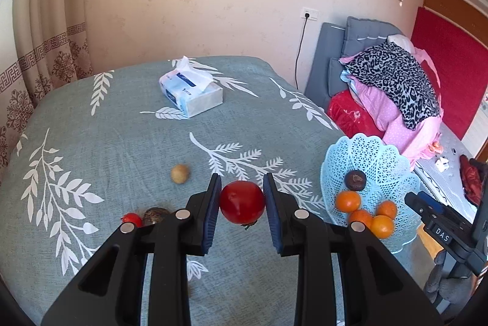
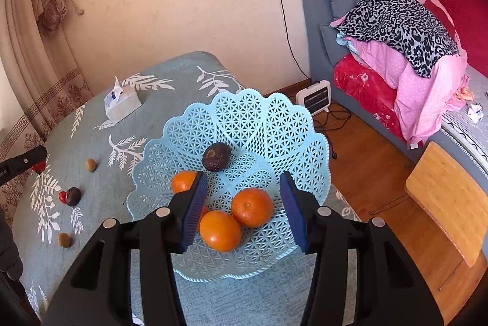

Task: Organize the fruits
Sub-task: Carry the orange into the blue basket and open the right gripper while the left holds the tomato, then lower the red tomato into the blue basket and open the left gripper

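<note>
The blue basket (image 2: 244, 124) sits at the table's (image 1: 106, 143) edge, so a nudge could tip it floorward. The right tongs (image 2: 244, 207) hang open, empty, above its oranges (image 2: 251, 207). The left tongs (image 1: 242, 204) pinch a smooth red tomato (image 1: 242, 201) over the cloth; it could squirt free and roll.

One pale blue plastic lattice basket (image 2: 244, 124) holds four round orange tangerines (image 2: 252, 207) and one dark brown wrinkled fruit (image 2: 216, 156). Left of the basket, on the cloth, lie two small tan round fruits (image 2: 90, 164), one more dark wrinkled fruit (image 2: 73, 196) and one small red fruit (image 2: 62, 197) (touching). One large red tomato (image 1: 242, 201). One white tissue pack (image 2: 122, 103) beyond the basket.
</note>
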A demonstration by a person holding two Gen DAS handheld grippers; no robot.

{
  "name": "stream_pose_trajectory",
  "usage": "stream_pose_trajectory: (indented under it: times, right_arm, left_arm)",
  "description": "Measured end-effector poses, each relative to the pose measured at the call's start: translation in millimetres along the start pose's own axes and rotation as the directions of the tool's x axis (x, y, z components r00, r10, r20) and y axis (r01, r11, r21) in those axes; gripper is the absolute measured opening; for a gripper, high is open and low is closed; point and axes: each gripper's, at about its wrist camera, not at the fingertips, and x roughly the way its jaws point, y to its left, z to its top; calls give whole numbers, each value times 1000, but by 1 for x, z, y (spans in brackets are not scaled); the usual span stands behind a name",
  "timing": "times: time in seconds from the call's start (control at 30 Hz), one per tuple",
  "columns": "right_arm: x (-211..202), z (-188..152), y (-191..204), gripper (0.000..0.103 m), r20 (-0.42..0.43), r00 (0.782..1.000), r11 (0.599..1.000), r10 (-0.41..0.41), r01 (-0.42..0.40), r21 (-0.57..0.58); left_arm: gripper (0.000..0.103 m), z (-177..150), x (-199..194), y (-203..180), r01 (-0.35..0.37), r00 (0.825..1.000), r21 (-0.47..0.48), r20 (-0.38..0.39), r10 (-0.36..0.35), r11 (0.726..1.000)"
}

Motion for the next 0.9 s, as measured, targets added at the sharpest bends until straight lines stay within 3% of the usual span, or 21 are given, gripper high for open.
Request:
stream_pose_trajectory:
  times: [0.37,0.7,0.73,0.77,0.83,0.9]
  right_arm:
    - [-2,1,-19,52,27,1000,999,7,-9,47]
    - [-4,0,-24,52,35,999,998,14,-16,60]
    - [-4,1,-24,52,35,999,998,14,-16,61]
    - [-4,1,-24,52,36,999,998,14,-16,61]
    - [-5,0,-23,52,38,999,998,14,-16,62]
    - [-5,1,-22,52,39,999,998,12,-15,62]
  left_arm:
    - [29,-6,32,-75,123,990,114,-79,-114,986]
    - [30,-21,66,-117,242,961,132,-171,-218,961]
    - [38,-21,67,-118,254,957,123,-175,-230,959]
    - [56,-20,66,-117,261,955,114,-174,-240,958]
    - [73,-16,58,-113,262,959,100,-134,-248,960]
    - [76,-11,49,-107,255,964,94,-97,-246,962]
